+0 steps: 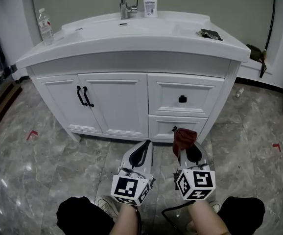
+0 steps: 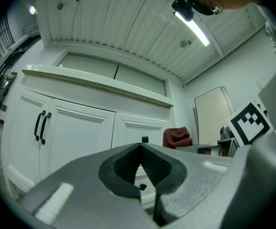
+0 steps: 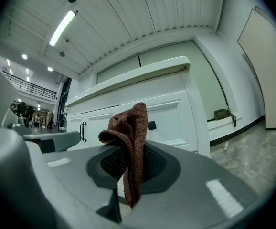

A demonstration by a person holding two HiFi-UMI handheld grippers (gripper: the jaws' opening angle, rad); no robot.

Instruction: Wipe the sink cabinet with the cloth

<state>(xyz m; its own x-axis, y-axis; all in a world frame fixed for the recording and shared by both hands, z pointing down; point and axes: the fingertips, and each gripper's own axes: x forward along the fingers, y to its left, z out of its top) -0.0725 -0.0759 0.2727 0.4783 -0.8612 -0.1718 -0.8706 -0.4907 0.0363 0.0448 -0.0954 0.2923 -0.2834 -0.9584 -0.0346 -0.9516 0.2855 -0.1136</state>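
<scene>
Right jaws: the right gripper (image 3: 128,149) has its jaws clamped on a dark red cloth (image 3: 131,128), which is pinched between the black pads.
Cloth: a crumpled fold rises above the jaw tips toward 12 o'clock, and a narrow tail hangs toward 6 o'clock through the gap behind them.
Left jaws: the left gripper (image 2: 140,148) has its jaws pressed together at the tips, with nothing between them.
Grippers: they are held side by side and near each other but apart, the left at 9 o'clock of the right. Both are low over the floor (image 1: 43,170).
Sink cabinet: the white sink cabinet (image 1: 117,102) stands at 12 o'clock of both grippers. In the head view the cloth shows against the lower drawer (image 1: 161,127).
Cabinet front: two doors with black handles (image 1: 82,96) are toward 9 o'clock, and the upper drawer's black knob (image 1: 182,99) is toward 3 o'clock.
Counter top: the faucet (image 1: 124,4) stands at 12 o'clock, with a soap bottle (image 1: 150,5) just at its 3 o'clock. A water bottle (image 1: 45,27) is at the 9 o'clock corner.
</scene>
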